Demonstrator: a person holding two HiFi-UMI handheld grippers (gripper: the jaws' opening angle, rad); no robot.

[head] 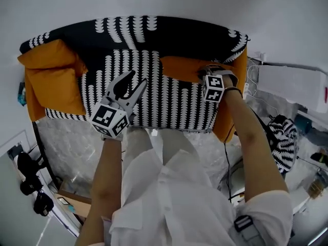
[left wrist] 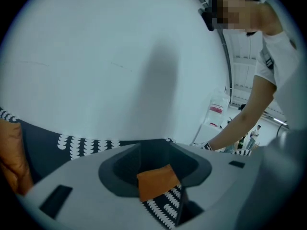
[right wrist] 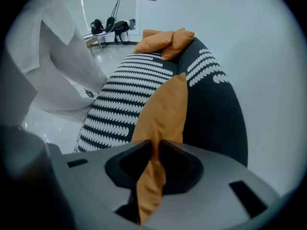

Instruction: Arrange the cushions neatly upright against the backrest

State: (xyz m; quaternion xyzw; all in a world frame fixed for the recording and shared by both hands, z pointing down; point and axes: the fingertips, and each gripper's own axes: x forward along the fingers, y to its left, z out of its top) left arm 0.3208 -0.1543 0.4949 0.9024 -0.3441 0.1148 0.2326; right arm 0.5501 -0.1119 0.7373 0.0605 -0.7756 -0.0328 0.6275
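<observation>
Your right tongs (right wrist: 156, 145) clamped on orange cushion (right wrist: 163, 109) edge to stand it against backrest (right wrist: 216, 114). Left tongs (head: 128, 88) apart, empty, over seat (head: 169, 104), free to steady.

The middle of the sofa seat (head: 171, 104) is lying bare, leaving open passage between the two stacked cushions (head: 51, 81) crowding its left end and the orange cushion (head: 182, 68) leaning at the right. The left hand-held gripper (head: 137, 80) is hovering over that gap, jaws apart on nothing. The right hand-held gripper (head: 204, 75) is pinching the orange cushion's edge and taking up the right back corner. The wall (head: 287, 14) is standing close behind the backrest (head: 128, 35), closing off the rear. A white unit (head: 292, 83) and cables (head: 251, 83) are hemming in the sofa's right side.
</observation>
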